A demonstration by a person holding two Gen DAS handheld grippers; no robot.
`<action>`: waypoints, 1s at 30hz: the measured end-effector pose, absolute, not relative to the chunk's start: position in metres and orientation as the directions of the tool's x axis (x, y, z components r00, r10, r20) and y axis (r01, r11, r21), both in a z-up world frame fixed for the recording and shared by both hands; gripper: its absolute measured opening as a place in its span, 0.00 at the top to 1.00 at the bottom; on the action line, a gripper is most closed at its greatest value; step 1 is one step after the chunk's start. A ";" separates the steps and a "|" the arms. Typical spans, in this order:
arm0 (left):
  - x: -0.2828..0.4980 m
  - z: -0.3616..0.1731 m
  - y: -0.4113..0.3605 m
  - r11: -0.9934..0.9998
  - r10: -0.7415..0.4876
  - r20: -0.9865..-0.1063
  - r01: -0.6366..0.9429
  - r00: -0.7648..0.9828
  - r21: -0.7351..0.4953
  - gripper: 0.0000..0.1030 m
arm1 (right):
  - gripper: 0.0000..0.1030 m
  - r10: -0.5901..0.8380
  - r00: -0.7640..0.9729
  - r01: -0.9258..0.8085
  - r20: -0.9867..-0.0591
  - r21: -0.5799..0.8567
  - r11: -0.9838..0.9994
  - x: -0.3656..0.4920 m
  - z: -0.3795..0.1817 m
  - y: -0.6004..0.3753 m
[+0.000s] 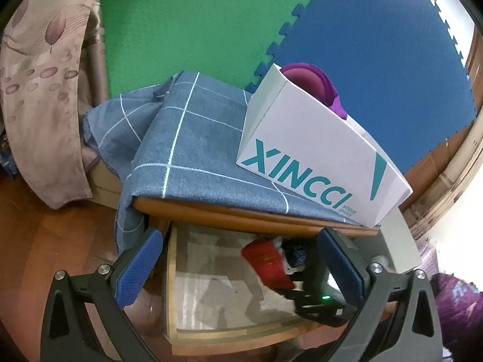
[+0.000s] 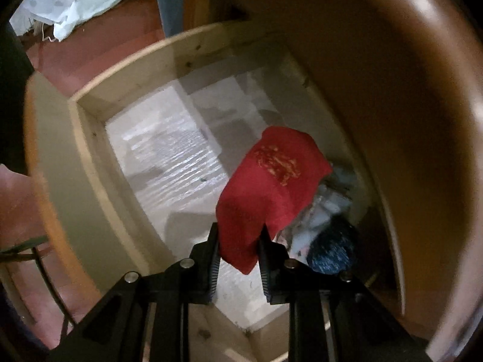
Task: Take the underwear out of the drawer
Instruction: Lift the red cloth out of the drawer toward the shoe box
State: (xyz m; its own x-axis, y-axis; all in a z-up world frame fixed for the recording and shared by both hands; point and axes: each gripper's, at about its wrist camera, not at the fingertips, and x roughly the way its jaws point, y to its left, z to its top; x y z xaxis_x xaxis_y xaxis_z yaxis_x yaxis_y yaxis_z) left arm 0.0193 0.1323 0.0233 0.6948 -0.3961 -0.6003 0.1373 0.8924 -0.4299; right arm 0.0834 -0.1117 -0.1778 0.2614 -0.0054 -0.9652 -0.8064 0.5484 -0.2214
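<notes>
Clearly pulled open: wooden drawer (image 2: 90,138), pale lined floor mostly bare, plain walls at the near and left sides. Red underwear (image 2: 271,187) clamped at its lower edge between the black fingers (image 2: 211,259) of the right gripper (image 2: 238,259), jaws closed on the cloth; rest of the garment draped up and away from the pads, with a gold print on top. Whether its far end touches the pile below cannot be told. Just beside it, toward the drawer's right wall, a small heap of pale clothes (image 2: 326,211) and a dark blue speckled item (image 2: 332,256). Wide free floor to the left of the red piece; tight on the right, under the brown overhanging edge of the cabinet top (image 2: 392,90).

Left gripper (image 1: 241,268) held over the drawer's front, blue pads (image 1: 142,271) spread wide, nothing between them; drawer rim (image 1: 172,271) below. Same red underwear (image 1: 268,265) seen beyond, right gripper's black body (image 1: 317,301) close to the right pad. Above the drawer, a blue checked cloth (image 1: 196,138) hanging over the cabinet's front edge, and a white shoebox (image 1: 317,157) near the right corner with something purple (image 1: 308,81) inside.
</notes>
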 end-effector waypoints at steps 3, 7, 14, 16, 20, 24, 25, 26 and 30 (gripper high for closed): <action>0.017 0.024 0.126 0.906 -0.380 -0.602 0.154 0.702 -0.394 0.01 | 0.79 0.027 0.257 -0.810 -0.966 -0.200 0.551 0.072 -0.156 -0.084; 0.016 0.025 0.120 0.915 -0.374 -0.607 0.172 0.701 -0.365 0.01 | 0.79 0.112 0.226 -0.803 -0.968 -0.120 0.584 0.052 -0.114 -0.089; 0.019 0.023 0.119 0.915 -0.370 -0.618 0.154 0.694 -0.374 0.01 | 0.79 0.283 0.232 -0.747 -0.931 0.016 0.665 -0.005 -0.035 -0.118; 0.020 0.022 0.117 0.917 -0.367 -0.629 0.152 0.685 -0.369 0.01 | 0.79 0.322 0.252 -0.731 -0.912 0.039 0.682 -0.018 -0.011 -0.126; 0.020 0.022 0.112 0.925 -0.356 -0.637 0.161 0.684 -0.344 0.01 | 0.79 0.389 0.313 -0.704 -0.867 0.064 0.708 -0.046 0.035 -0.137; 0.016 0.022 0.102 0.936 -0.341 -0.643 0.184 0.686 -0.300 0.01 | 0.79 0.431 0.374 -0.680 -0.821 0.073 0.730 -0.067 0.070 -0.148; 0.015 0.022 0.099 0.938 -0.337 -0.644 0.192 0.687 -0.287 0.01 | 0.79 0.443 0.391 -0.673 -0.807 0.078 0.736 -0.073 0.081 -0.151; 0.014 0.022 0.096 0.942 -0.332 -0.645 0.203 0.688 -0.269 0.01 | 0.79 0.451 0.408 -0.666 -0.794 0.079 0.742 -0.077 0.090 -0.154; 0.008 0.022 0.082 0.945 -0.327 -0.653 0.254 0.683 -0.208 0.01 | 0.79 0.467 0.466 -0.636 -0.751 0.082 0.767 -0.085 0.120 -0.166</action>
